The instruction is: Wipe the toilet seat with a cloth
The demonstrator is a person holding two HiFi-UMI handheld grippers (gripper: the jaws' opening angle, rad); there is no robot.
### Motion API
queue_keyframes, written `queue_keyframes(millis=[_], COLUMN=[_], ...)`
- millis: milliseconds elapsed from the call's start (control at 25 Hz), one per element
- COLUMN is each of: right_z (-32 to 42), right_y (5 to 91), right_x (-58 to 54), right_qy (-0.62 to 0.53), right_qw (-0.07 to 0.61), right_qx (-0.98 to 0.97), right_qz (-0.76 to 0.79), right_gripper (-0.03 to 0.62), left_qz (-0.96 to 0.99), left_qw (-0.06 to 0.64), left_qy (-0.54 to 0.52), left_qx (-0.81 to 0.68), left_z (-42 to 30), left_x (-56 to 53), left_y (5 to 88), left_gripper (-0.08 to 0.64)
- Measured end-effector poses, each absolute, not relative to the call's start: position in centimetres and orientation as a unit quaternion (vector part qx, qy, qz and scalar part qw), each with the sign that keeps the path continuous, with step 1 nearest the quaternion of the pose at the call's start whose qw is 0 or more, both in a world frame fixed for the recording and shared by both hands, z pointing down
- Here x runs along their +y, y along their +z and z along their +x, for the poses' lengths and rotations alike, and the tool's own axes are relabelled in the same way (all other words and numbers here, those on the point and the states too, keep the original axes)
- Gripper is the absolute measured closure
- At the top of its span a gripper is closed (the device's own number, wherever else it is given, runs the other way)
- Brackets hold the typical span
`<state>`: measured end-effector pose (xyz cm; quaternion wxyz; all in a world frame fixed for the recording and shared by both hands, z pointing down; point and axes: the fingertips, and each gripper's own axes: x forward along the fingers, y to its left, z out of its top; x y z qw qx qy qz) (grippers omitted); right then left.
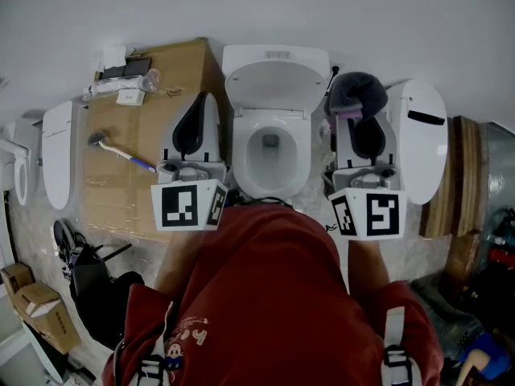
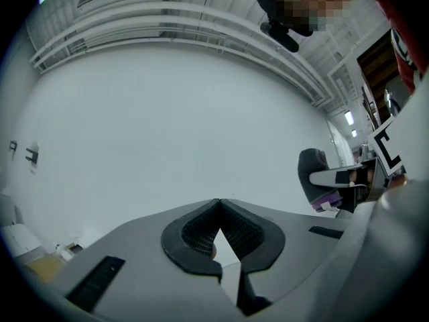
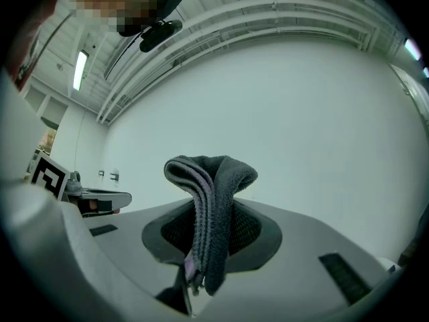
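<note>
On the far left, a flat brown cardboard sheet (image 1: 121,191) lay on the floor with a blue-handled toilet brush (image 1: 121,153) resting on it, well apart from the work. Just right of it, the left tongs (image 2: 219,210) were clenched on nothing, their dark ribbed pads meeting at the tips. They were held about level, pointing at the pale wall, beside the bowl's left edge.

In the middle stood the white oval toilet seat (image 1: 244,155), lid raised behind it and the ring bare. Nothing was touching it, so I judged the wiping not yet begun.

To the right, the right tongs (image 3: 211,210) were grasping a folded dark grey terry cloth (image 3: 214,173) with a thin purple edge. The fold stood up above the pads and the loose ends hung below. These tongs were also near level, tipped slightly upward, and held beside the bowl's right edge, with the cloth clear of the seat.

The grip took only a narrow pinch of the fold. Pressing down and dragging along the ring could pull the cloth out of the pads. The hanging ends might also trail over the inner rim into the bowl. A wide sweep could knock the upright lid. The idle left tongs sat close enough to catch the rim if they drifted inward.
</note>
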<state>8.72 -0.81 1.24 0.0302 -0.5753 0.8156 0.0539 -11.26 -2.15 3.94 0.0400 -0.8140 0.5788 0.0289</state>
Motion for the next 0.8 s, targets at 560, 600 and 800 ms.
queue_keyframes(millis=[560,600,800], right_z=[8.33,8.3,8.26], right_y=[1.6,1.64,1.79], right_x=[-0.02,0.02,0.09], right_qy=[0.054,0.054,0.055], right_qw=[0.021,0.02,0.019], right_qx=[0.817,0.817,0.817], right_qz=[-0.573,-0.574,-0.574], right_gripper=[0.517,0.517,0.517], left_qz=[-0.814,-0.814,-0.815], left_qw=[0.035,0.036,0.036], left_qy=[0.029,0.03,0.027], left_qx=[0.58,0.579,0.577], left_z=[-11.32,-11.32,-11.25], left_x=[-1.56,-1.54,-1.54], left_y=[4.14,4.14,4.35], left_gripper=[0.548,0.548,0.548])
